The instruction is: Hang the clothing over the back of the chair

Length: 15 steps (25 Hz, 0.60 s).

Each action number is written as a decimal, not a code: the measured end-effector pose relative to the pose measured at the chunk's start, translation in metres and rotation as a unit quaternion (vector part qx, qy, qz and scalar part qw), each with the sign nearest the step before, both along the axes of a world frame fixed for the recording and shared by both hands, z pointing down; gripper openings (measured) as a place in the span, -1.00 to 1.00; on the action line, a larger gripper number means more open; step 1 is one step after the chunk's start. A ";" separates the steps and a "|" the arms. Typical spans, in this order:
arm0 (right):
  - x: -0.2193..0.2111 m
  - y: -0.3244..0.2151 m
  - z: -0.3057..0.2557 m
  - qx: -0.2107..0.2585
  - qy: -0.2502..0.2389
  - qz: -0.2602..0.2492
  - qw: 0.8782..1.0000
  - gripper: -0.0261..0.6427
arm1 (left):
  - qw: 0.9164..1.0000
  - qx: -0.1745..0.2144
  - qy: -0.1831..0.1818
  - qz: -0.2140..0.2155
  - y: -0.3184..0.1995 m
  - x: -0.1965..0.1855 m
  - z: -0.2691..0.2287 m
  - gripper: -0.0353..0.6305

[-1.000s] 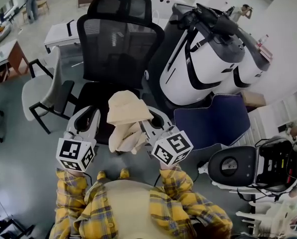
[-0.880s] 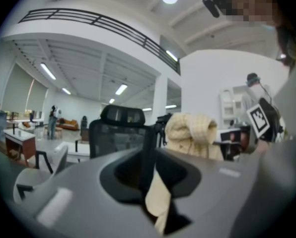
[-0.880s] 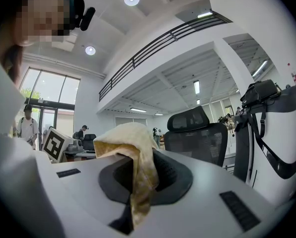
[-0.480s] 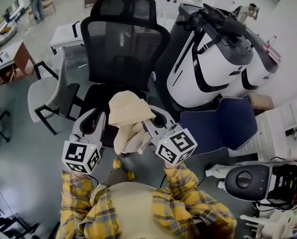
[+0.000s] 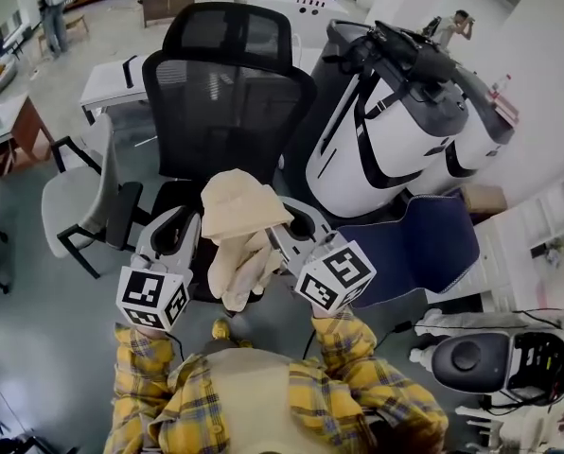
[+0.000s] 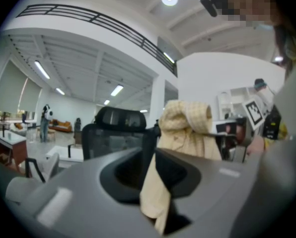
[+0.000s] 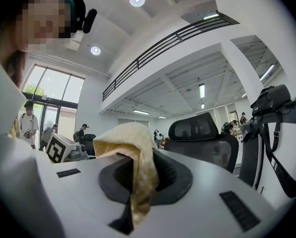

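I am holding the clothing (image 5: 235, 225) up between my two grippers, in front of the black mesh chair (image 5: 227, 102) and above its seat, clear of the backrest. It is a pale cream garment, bunched into a rounded hump on top, with loose folds hanging down below my jaws.

My left gripper (image 5: 183, 227) is pinching one edge of it, and my right gripper (image 5: 287, 225) is pinching the other. Both pairs of jaws are closed narrow, with cloth caught between them.

The head view is showing the whole bundle, both marker cubes, my yellow plaid sleeves (image 5: 358, 386) and the chair's headrest beyond. It is also showing the white and black machines (image 5: 386, 130) to the right and a blue panel (image 5: 419, 239) below them. It is not showing the grip itself.

The left gripper view is showing that: a thin strip of fabric is running down through the slot of my jaws. A fine checked weave is showing on the hump behind, where the right gripper's cube is peeking out.

The right gripper view is showing a thicker fold trapped in its slot, the cloth arching over toward the left cube, and the chair standing off to the right.
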State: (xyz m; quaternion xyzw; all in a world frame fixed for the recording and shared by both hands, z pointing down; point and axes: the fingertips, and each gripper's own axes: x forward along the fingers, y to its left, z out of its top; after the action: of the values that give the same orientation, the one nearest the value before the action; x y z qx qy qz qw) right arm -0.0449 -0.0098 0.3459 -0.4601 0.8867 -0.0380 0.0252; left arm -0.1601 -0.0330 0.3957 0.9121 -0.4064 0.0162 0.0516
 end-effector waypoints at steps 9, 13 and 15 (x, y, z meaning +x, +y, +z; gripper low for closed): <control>-0.006 -0.034 -0.017 0.014 0.012 0.018 1.000 -0.83 | 1.000 0.002 -0.001 0.029 -0.030 -0.006 0.001 -0.68; -0.005 -0.048 -0.035 0.032 0.015 0.029 0.999 -0.83 | 0.999 0.007 -0.009 0.047 -0.039 -0.003 0.000 -0.69; -0.002 -0.054 -0.043 0.043 0.019 0.035 0.998 -0.83 | 0.998 0.010 -0.009 0.054 -0.043 -0.001 -0.001 -0.68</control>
State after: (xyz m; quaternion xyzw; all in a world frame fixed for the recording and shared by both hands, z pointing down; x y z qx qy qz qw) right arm -0.0473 -0.0635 0.3030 -0.4902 0.8711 0.0096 0.0294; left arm -0.1610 -0.0758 0.3948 0.9330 -0.3570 0.0236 0.0379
